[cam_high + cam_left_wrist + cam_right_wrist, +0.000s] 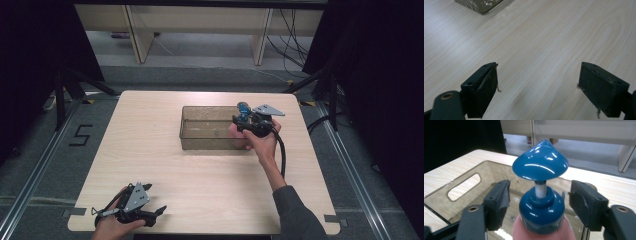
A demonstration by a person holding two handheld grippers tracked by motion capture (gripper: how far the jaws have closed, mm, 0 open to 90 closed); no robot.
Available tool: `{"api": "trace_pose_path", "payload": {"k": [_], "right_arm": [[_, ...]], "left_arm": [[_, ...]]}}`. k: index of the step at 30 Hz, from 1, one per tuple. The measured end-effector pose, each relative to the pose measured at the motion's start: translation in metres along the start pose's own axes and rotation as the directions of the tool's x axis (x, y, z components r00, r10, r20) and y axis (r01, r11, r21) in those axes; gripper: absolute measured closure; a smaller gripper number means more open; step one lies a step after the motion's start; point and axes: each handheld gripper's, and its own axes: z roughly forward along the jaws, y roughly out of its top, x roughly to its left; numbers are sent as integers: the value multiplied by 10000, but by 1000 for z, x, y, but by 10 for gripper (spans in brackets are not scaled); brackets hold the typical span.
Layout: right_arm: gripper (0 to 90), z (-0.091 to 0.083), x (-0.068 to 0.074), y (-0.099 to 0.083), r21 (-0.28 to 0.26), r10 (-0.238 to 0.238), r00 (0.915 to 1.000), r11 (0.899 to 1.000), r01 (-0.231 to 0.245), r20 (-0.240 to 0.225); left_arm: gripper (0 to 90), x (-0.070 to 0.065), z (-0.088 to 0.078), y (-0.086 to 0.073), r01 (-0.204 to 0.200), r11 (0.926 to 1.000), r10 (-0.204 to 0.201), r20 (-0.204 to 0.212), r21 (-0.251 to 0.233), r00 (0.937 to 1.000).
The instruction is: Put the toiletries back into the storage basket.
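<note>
**Pump bottle between our right jaws, over the bin**

Our right gripper [538,202] has a pump bottle [541,212] standing upright between its jaws. In the right gripper view each pad sits a little off the blue collar, with a sliver of gap on both sides, so the jaws are spread here and not pinching. Whether anything grips lower on the pink body we cannot tell, as it runs out of the bottom of the picture. The clear bin [464,187] lies just beyond and below the jaws, and in the high view the gripper [248,123] hangs at the bin's right end.

We judge the bottle stiff plastic, smooth and glossy — likely slippery under rubber pads. Its weight depends on how full it is, which we cannot see; if liquid is inside, it will be bottom-heavy. The cone-shaped pump head [540,161] rides on a thin white stem, and that stem is the weak point: squeezing or lifting there could depress the pump or bend it. The better hold is the collar, or the body just under it, where the sides are round and firm — pads square on opposite sides, closed gently so it doesn't squirt out sideways.

Our left gripper [537,85] rests low over the table [544,37], jaws wide apart with nothing between them.
</note>
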Motion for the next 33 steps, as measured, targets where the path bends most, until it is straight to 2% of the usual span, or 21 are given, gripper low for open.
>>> {"api": "trace_pose_path", "payload": {"k": [1, 2, 3, 5, 6, 7, 9, 11, 12, 14, 17, 19, 21, 22, 23, 25, 26, 28, 29, 32, 33], "right_arm": [[306, 0, -2, -1, -98, -221, 9997, 9997, 222, 61], [301, -1, 0, -2, -4, 55, 10000, 10000, -55, 37], [291, -2, -1, -2, 80, 18, 10000, 10000, -19, 70], [275, -6, 0, -2, 145, 332, 9994, 9993, -334, 90], [272, -6, -3, -3, 21, 32, 10000, 10000, -33, 69], [264, -8, -4, -2, 45, 77, 9999, 10000, -77, 104], [253, -12, -3, -3, 22, 458, 9988, 9989, -458, 193], [240, -15, -6, -3, -60, 285, 9994, 9996, -284, 198], [240, -17, -5, -3, 57, 450, 9987, 9990, -451, 239], [240, -20, -7, -4, -22, 402, 9989, 9992, -401, 252], [238, -23, -8, -4, -16, 288, 9993, 9996, -288, 227], [235, -26, -5, -4, 19, 604, 9981, 9982, -605, 152], [235, -27, -7, -4, -38, 260, 9995, 9997, -259, 165], [235, -29, -4, -5, -11, 599, 9981, 9982, -599, 155], [235, -29, -6, -4, -43, 265, 9996, 9996, -265, 132], [235, -31, -6, -5, -63, 231, 9996, 9997, -230, 163], [235, -32, -5, -6, -34, 384, 9992, 9993, -384, 66], [234, -34, -4, -6, 13, 231, 9997, 9997, -231, 117], [235, -35, -3, -6, 68, 391, 9992, 9992, -390, -57], [224, -38, 1, -8, 61, 233, 9995, 9997, -235, 209], [224, -38, 2, -8, -19, 276, 9995, 9996, -275, 132]], "left_arm": [[154, -1, 1, 0, 144, 9998, -144, 1, -120, 9999], [154, -2, 1, 0, 175, 9997, -176, -11, -159, 9998], [154, -2, 0, 0, 184, 9997, -184, 8, -139, 9998], [154, 1, 0, 0, -25, 10000, 25, -93, 33, 10000], [154, 1, 0, 0, -43, 10000, 44, -108, 33, 9999], [154, 0, 0, 0, -6, 10000, 7, -103, 33, 9999], [154, -2, 1, 0, 180, 9998, -180, 2, -131, 9998], [154, -2, 1, 0, 171, 9997, -172, -77, -189, 9998], [154, 0, 0, 0, 19, 10000, -20, -158, -36, 9999], [154, -1, -1, 0, 67, 10000, -67, -43, -32, 10000], [154, -1, -1, 0, 103, 9999, -105, -145, -128, 9998], [154, -1, -1, 0, 121, 9998, -124, -142, -158, 9998], [154, 0, -1, 0, 117, 9998, -120, -145, -167, 9998], [154, 0, -1, 0, 117, 9998, -119, -143, -162, 9998], [154, -1, -1, 0, 118, 9998, -120, -137, -159, 9998], [154, -1, -1, 0, 123, 9998, -125, -125, -161, 9998], [154, -1, -1, 0, 136, 9998, -138, -125, -167, 9998], [154, 0, -1, 0, 128, 9998, -130, -128, -166, 9998], [154, 0, -1, 0, 133, 9998, -135, -127, -168, 9998], [154, 0, -1, 0, 125, 9998, -127, -116, -173, 9999], [154, 0, -1, 0, 114, 9998, -116, -118, -176, 9999]]}}
